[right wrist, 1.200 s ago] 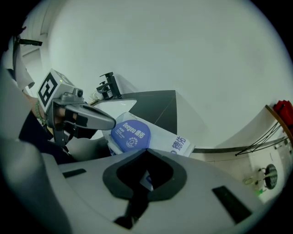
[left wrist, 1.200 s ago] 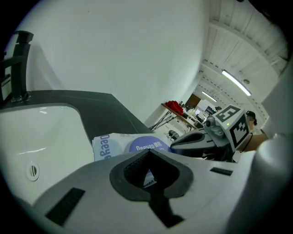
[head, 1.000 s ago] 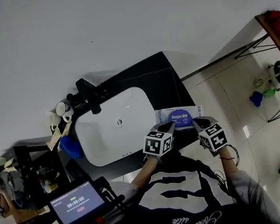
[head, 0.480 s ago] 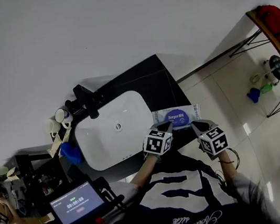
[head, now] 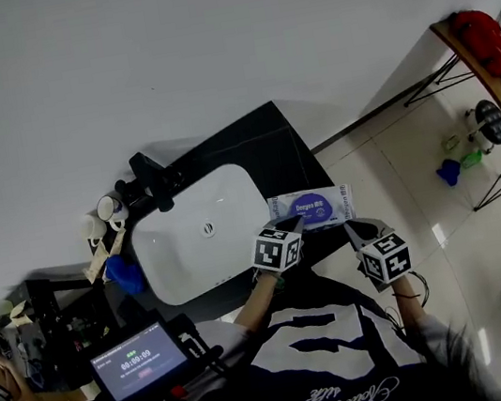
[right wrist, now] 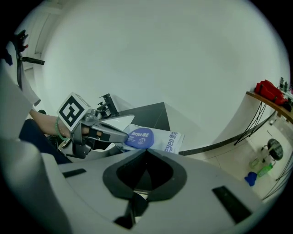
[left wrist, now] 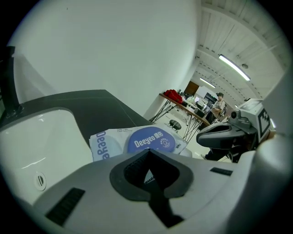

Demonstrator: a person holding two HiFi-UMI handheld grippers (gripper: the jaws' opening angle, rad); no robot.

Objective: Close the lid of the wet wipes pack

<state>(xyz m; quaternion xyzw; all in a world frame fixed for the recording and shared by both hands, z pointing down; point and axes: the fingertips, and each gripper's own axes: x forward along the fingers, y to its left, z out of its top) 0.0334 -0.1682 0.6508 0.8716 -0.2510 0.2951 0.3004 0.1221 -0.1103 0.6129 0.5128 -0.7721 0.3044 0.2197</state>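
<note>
The wet wipes pack lies flat on the dark counter just right of the sink. Its round blue lid lies flat on the pack's top, also seen in the right gripper view as the lid. My left gripper is shut, its tips at the pack's near edge beside the lid, holding nothing. In the right gripper view that left gripper points at the lid. My right gripper is shut and empty, a little back from the pack's right end.
A white sink basin with a black faucet fills the counter's left part. Cups and a blue object stand at its far left. Tiled floor drops away right of the counter edge.
My right gripper has drawn back from the pack toward my body. The left gripper stays at the pack's near edge. The pack has not moved on the counter.
</note>
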